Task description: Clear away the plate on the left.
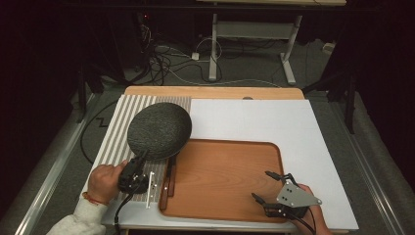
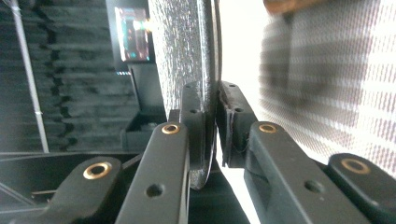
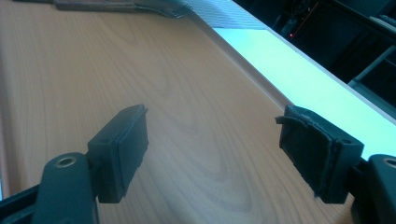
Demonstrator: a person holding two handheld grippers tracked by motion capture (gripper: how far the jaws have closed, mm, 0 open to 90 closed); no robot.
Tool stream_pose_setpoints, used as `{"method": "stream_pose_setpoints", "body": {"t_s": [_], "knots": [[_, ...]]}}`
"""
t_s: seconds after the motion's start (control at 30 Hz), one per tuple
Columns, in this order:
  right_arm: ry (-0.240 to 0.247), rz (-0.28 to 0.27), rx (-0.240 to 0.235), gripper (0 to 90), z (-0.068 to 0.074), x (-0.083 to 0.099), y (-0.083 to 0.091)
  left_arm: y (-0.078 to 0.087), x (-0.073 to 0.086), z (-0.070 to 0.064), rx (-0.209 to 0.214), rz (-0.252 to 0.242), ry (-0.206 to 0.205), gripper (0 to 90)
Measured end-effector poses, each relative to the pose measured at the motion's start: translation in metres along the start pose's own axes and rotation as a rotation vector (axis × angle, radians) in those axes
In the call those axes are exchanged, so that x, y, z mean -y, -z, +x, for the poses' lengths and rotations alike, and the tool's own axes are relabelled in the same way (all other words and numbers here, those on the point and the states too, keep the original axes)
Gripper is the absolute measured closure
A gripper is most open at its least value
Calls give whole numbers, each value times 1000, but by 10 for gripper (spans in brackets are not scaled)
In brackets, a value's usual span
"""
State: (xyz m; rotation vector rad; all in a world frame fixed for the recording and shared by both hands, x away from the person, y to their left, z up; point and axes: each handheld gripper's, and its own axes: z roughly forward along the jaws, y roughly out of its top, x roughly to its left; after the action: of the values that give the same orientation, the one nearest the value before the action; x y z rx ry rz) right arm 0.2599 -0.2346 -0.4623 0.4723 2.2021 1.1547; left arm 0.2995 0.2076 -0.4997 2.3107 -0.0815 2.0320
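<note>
Item: round dark grey mat [image 1: 159, 130], speckled, thin, disc-shaped; it is being held up off the desk [image 1: 274, 120] at a tilt, its broad face turned toward the high camera, above the striped placemat [image 1: 120, 128] and the tray's [image 1: 225, 178] far-left corner.

Left hand-held gripper [image 1: 138, 164]: it is clamping the mat at its near lower rim; the left gripper view is showing the mat [image 2: 187, 56] edge-on between the closed pads [image 2: 232, 116], running straight up and away from the jaws.

Right hand-held gripper [image 1: 266, 186]: jaws standing wide, holding nothing; it is hovering over the tray's near-right corner, pointing left and away; in its own view the pads [image 3: 123, 144] are framing bare wood of the tray [image 3: 187, 93].

Also present: a dark-handled piece of cutlery [image 1: 170, 178] lying along the tray's left rim; exact kind too small to tell; two pale pieces beside it on the placemat.

Governing relation: the mat is lying forward and up from the left gripper, and up-left of the right one, well apart from it; the left hand is the nearer, already in contact; the open tray floor is lying right of and below the mat; judged, any lowering would be swinging rightward and down from the left grip.
</note>
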Motion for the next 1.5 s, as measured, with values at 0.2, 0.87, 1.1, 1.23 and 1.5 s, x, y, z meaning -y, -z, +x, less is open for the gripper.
{"method": "stream_pose_setpoints", "body": {"t_s": [0.2,0.87,1.1,1.23,1.5], "knots": [[-3,-1,3,244,-1,1,1,4,-19,4,-16,-58,-7,800],[-3,-8,54,243,-5,3,4,28,-77,1,-6,-264,-62,793],[-16,-20,70,243,-7,3,6,35,-91,-4,1,-311,-84,792],[-19,-21,72,242,-7,3,7,39,-100,-9,22,-344,-97,792],[-21,-21,75,243,-8,4,7,45,-116,-19,65,-399,-145,790]]}}
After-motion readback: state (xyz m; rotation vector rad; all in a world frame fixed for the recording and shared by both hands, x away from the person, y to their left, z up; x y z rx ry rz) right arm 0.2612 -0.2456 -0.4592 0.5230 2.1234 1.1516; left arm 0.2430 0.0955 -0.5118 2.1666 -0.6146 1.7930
